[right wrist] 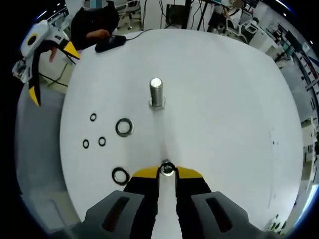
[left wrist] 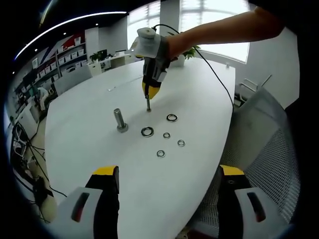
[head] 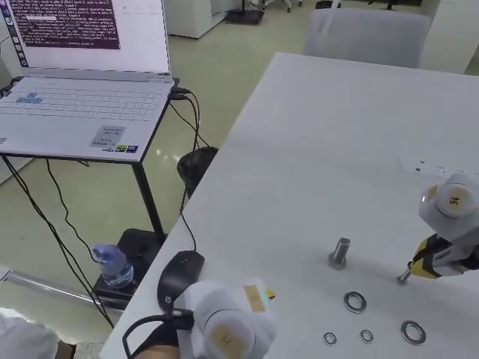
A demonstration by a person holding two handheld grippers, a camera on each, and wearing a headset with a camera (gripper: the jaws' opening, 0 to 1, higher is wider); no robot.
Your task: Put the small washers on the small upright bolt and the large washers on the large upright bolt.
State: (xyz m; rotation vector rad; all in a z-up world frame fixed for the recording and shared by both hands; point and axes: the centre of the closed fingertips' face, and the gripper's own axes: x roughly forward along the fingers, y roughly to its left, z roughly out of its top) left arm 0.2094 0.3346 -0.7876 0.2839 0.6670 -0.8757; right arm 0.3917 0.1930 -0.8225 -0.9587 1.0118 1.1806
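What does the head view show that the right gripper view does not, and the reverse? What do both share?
Head view: a laptop with its keyboard and lit screen, a water bottle under it, a grey chair behind the table.
Right gripper view: the left gripper with jaws spread, and the small bolt end-on between the shut jaws of the right gripper.
Both: the large bolt, loose washers, the mouse, the table.

Office-like lab, long white table [head: 337,149], laptop [head: 82,105] on stand [head: 147,196], mesh chairs [left wrist: 264,144]
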